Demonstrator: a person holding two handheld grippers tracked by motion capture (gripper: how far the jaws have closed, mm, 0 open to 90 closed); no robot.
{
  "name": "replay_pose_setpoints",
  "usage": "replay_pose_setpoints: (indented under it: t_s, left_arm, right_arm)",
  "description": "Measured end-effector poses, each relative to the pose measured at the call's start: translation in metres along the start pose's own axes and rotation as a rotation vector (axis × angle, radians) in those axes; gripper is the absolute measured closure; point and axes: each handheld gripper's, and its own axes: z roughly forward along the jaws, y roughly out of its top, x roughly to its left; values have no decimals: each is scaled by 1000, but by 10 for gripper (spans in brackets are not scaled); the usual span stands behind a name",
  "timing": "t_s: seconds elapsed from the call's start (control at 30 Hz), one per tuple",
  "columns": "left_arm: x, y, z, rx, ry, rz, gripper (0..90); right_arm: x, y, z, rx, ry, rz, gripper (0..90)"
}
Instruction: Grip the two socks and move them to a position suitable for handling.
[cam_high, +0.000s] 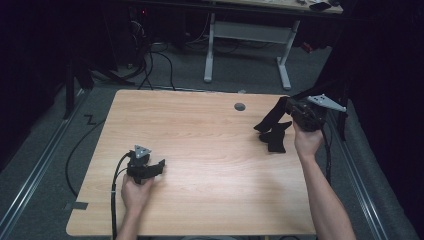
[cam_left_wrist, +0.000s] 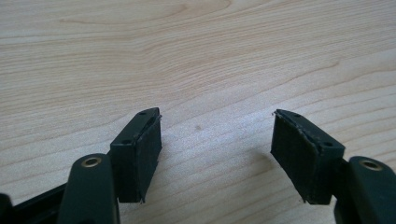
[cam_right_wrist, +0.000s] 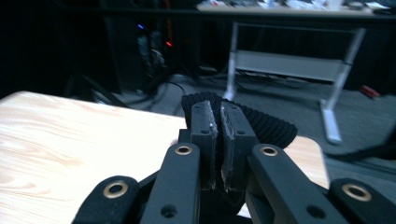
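A pale wooden table (cam_high: 200, 150) with a fine straight grain is seen in the middle of the high view, with a small round grey grommet (cam_high: 240, 106) set near its far edge. Grey floor surrounds it, black cables (cam_high: 150, 65) trail across the upper left of the frame, and a white-legged desk (cam_high: 250, 35) stands at the upper centre; the rest of the room is dark.

In the high view the left gripper (cam_high: 159, 165) is held low at the lower left of the tabletop, while the right gripper (cam_high: 265, 129) is raised at the upper right, with a black cloth (cam_high: 276, 140) hanging from its tip above the table near the right edge. The cloth's texture cannot be made out there. In the right gripper view the right gripper (cam_right_wrist: 219, 140) is shown with its jaws pressed together on the black cloth (cam_right_wrist: 266, 123), whose ribbed knit weave and rounded edge are seen behind the pads, at the centre of the frame.

In the left gripper view the left gripper (cam_left_wrist: 217, 149) is seen with its jaws spread wide apart, nothing between them, and the rough black padding of the fingers (cam_left_wrist: 144, 154) is shown just above bare wood grain.
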Motion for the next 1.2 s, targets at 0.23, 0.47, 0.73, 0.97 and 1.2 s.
replay_pose_setpoints:
  t_s: [0.23, 0.47, 0.73, 0.97, 1.2]
  left_arm:
    - [-3, 0, 0, 2, 13, 18, 380]
    - [-5, -1, 0, 5, 15, 38, 395]
    - [-2, 0, -1, 2, -14, 16, 376]
    - [5, -2, -5, -35, -46, -47, 339]
    - [6, -4, -9, -67, -64, -55, 336]
  right_arm:
    - [27, 0, -10, -31, 136, -15, 851]
    - [57, -10, -9, -15, 227, -36, 851]
    - [82, -9, -23, -12, 284, -109, 852]
    - [97, -10, -36, 11, 301, -159, 851]
    - [110, -18, -40, 42, 310, -161, 850]
